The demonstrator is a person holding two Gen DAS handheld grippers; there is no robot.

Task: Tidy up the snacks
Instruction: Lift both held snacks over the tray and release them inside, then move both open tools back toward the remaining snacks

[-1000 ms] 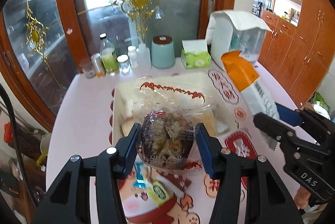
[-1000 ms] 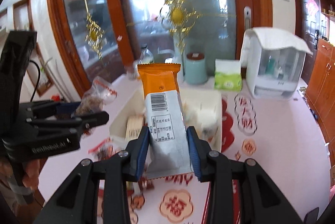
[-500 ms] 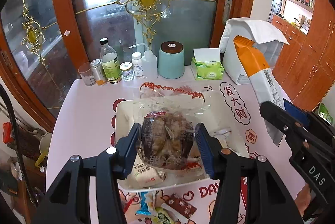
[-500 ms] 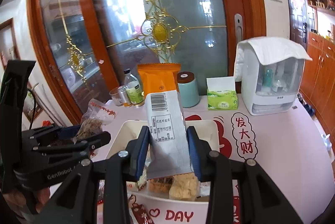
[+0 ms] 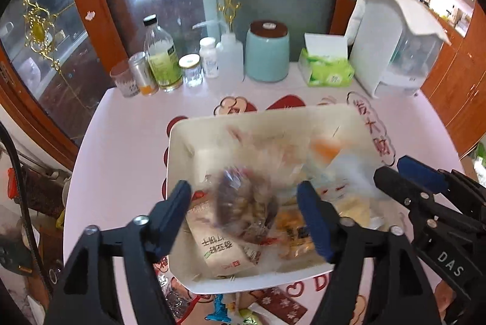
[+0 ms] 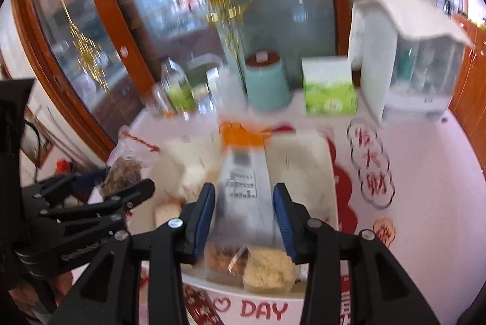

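A white tray holding several snack packets sits mid-table. My left gripper hangs over its near left part, its jaws opening wide. A clear bag of dark snacks is blurred between the fingers, and the pads are off it. My right gripper is over the tray's near right side, jaws opening slightly. An orange-and-white packet stands blurred between its blue pads with thin gaps either side, its top leaning into the tray.
Bottles and jars, a teal canister, a green tissue box and a white dispenser line the table's back edge before a glass door. Loose snack wrappers lie near the front edge.
Both grippers have moved forward and down over the tray. The left jaws have spread and let go of the clear bag. The orange packet has tipped into the tray, loose between the right pads.
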